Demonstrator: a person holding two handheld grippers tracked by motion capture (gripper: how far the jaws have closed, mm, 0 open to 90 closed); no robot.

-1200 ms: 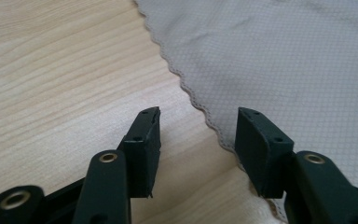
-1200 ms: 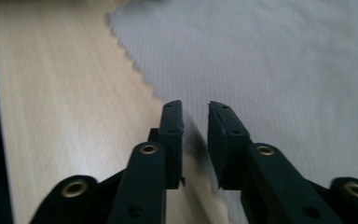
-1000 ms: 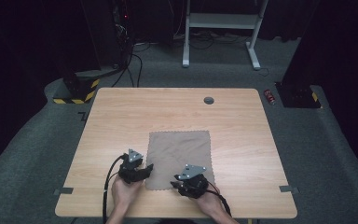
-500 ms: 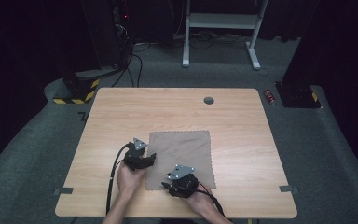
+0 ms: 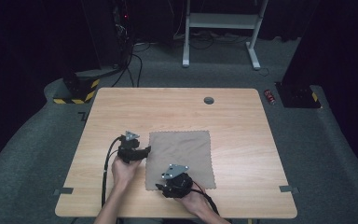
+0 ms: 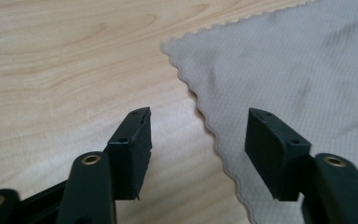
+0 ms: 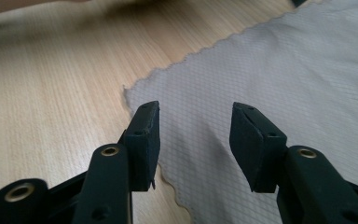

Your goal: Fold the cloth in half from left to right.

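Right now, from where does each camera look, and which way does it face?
High view: above the person's side, looking forward and down on the table; forearms, left gripper and right gripper show.
Left gripper view: rides the left gripper, facing the cloth edge between open jaws.
Right gripper view: rides the right gripper, jaws open over a cloth corner.
All share the cloth.

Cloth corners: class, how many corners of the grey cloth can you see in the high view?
4. The cloth lies flat: two far corners toward the table's middle, one near corner beside the right gripper, one at its near right.
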